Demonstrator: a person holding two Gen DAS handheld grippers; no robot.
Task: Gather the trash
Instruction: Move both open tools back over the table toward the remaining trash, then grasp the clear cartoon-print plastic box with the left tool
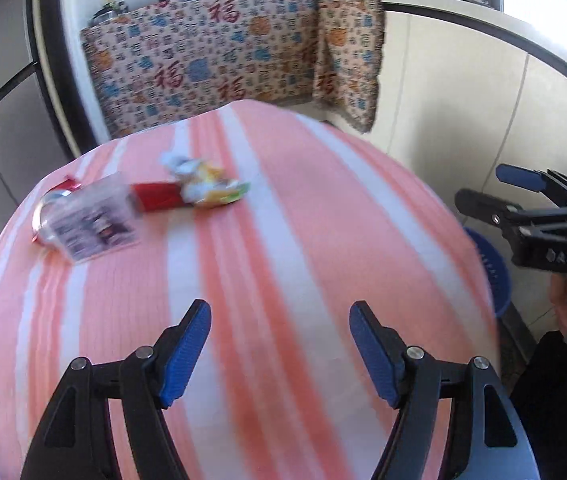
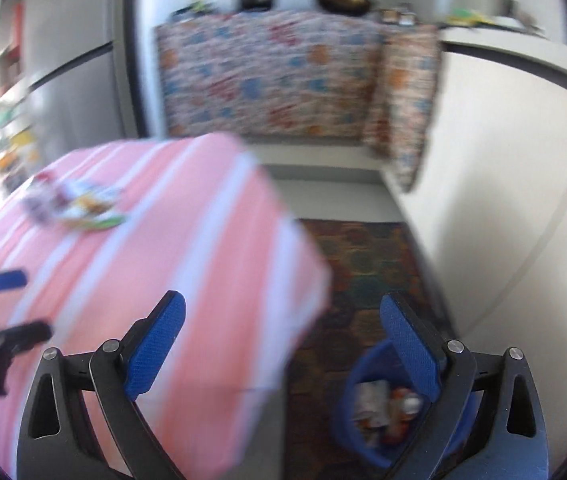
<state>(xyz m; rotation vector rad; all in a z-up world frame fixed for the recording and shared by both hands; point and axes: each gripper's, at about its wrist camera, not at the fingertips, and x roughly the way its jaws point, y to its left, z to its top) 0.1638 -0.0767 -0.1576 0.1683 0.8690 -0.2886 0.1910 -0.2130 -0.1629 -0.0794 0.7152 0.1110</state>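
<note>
Left gripper (image 1: 279,344) angled down over the pink-striped tablecloth (image 1: 283,240), jaws apart and empty; right gripper (image 2: 283,348) tilted down past the table's corner, jaws wide and empty, above the blue bin (image 2: 357,412) on the floor. Trash pile (image 1: 135,208) well ahead of the left gripper, toward the far left of the table. Roughly three or four blurred pieces there: clear plastic container (image 1: 91,224), red wrapper (image 1: 155,198), crumpled packets (image 1: 207,184); more trash inside the one bin.
</note>
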